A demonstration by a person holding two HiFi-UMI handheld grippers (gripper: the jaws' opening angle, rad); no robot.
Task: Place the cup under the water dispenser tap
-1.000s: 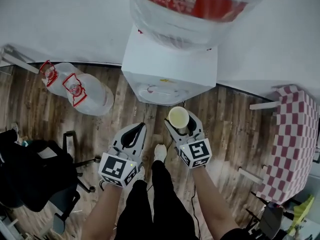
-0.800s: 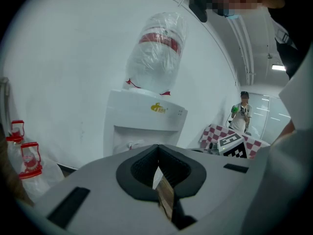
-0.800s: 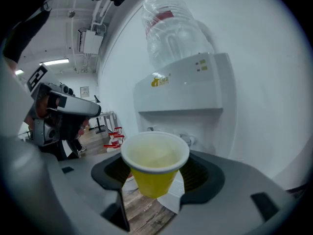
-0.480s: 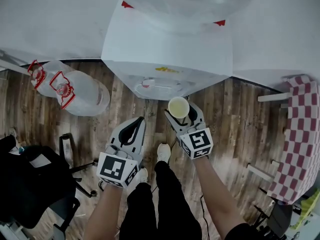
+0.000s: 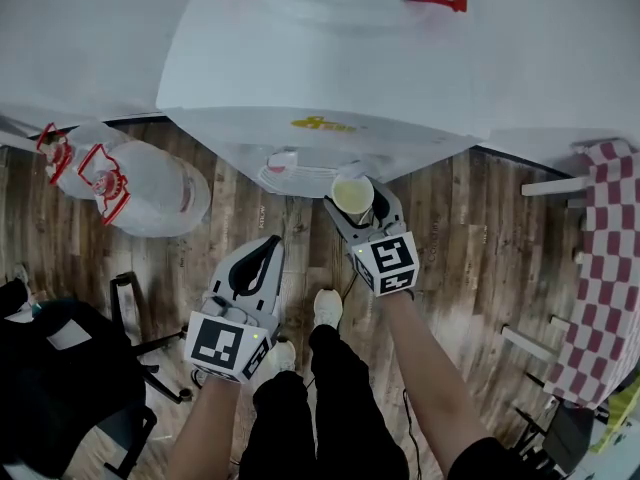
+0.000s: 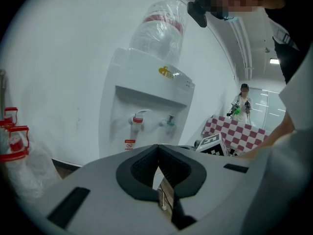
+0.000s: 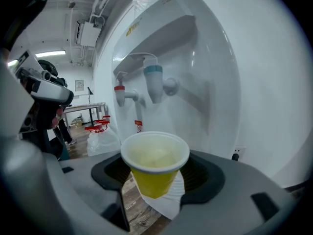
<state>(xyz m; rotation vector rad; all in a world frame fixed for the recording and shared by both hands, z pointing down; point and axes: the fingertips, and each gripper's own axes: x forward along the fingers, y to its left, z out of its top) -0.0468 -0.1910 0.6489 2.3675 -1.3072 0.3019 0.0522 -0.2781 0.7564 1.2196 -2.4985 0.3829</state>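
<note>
The right tongs (image 5: pixel 366 200) are clamped on a yellow paper cup (image 7: pixel 154 176). They hold it by its sides, just below the rim. The cup is upright, looks empty, and sits in the air near the water dispenser (image 5: pixel 320 88), lower than the blue tap (image 7: pixel 153 80) and not yet under it. I think the cup is very light and soft, so a hard squeeze could squash it. A gentle hold around the middle seems best. The left tongs (image 5: pixel 262 256) are pressed together with nothing in them.
</note>
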